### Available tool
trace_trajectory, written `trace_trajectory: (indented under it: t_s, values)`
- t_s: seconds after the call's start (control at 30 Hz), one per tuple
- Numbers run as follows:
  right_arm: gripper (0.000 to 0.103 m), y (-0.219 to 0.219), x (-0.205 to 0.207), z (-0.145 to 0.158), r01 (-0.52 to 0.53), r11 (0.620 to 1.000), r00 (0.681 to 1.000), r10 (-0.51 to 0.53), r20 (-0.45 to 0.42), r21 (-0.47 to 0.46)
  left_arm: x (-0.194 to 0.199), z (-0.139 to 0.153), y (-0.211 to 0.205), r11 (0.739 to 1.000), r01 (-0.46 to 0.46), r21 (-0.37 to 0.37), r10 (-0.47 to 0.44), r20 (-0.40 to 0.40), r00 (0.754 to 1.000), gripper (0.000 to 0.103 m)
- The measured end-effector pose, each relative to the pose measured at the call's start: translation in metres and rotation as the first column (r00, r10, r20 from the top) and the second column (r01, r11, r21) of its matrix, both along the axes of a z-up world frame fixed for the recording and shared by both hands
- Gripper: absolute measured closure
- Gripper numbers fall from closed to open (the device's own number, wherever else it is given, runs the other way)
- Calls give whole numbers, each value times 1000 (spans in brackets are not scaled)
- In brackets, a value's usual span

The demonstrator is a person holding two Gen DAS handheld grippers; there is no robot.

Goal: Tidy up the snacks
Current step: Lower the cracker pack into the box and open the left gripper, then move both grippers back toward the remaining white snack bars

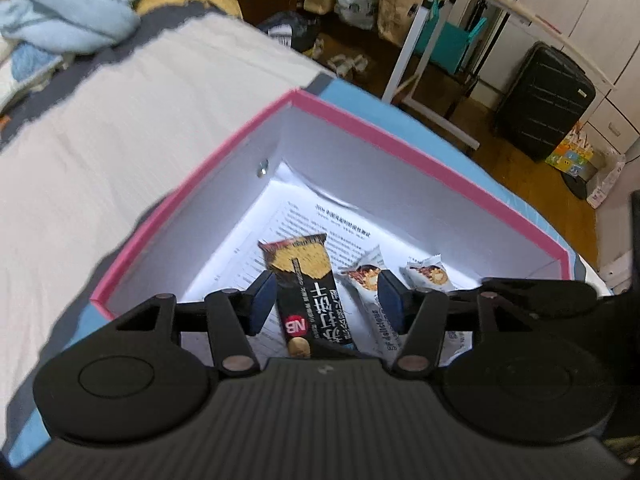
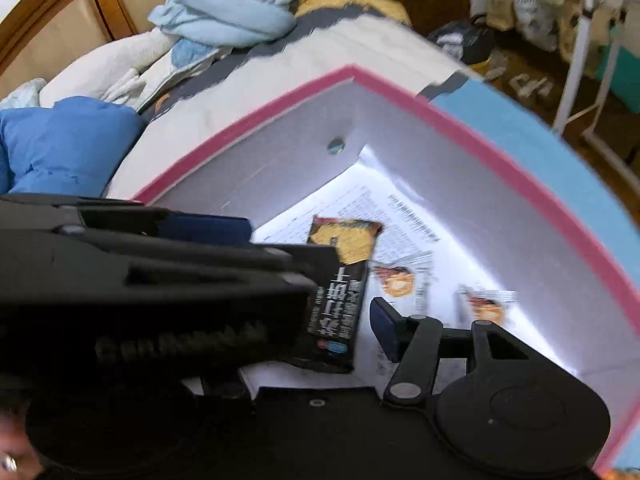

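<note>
Lying flat in the pink-rimmed box (image 1: 224, 184), the black snack bar (image 1: 306, 292) points toward its far corner.

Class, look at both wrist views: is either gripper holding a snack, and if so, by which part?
Neither. The left gripper stands open around the black snack bar in the box, pads clear. The right gripper grips nothing.

Black snack pack (image 1: 306, 296) between parted jaws in box (image 1: 224, 168).

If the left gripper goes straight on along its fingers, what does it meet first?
Most likely the black snack packet, which lies between the open fingers of the left gripper on the printed paper in the pink-rimmed box. Depth is unclear; it may already touch it.
</note>
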State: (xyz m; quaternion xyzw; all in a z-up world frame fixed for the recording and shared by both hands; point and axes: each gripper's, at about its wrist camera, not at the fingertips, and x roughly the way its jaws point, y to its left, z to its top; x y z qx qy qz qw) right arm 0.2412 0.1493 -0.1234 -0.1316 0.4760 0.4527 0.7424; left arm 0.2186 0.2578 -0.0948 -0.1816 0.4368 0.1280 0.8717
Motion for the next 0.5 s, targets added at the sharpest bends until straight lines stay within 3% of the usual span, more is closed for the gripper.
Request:
trace_trajectory:
  t_s: [0.2, 0.33, 0.5]
  values:
    - [40, -47, -23, 47, -3, 1000, 996, 3, 90, 2, -28, 36, -20, 997, 78, 23, -79, 64, 995, 48]
    - [40, -92, -46, 83, 24, 999, 993, -26, 117, 26, -50, 71, -50, 982, 158, 101, -169, 111, 979, 44]
    - [40, -154, -72, 117, 94, 995, 979, -100, 179, 43, -75, 99, -92, 957, 267, 113, -280, 131, 951, 44]
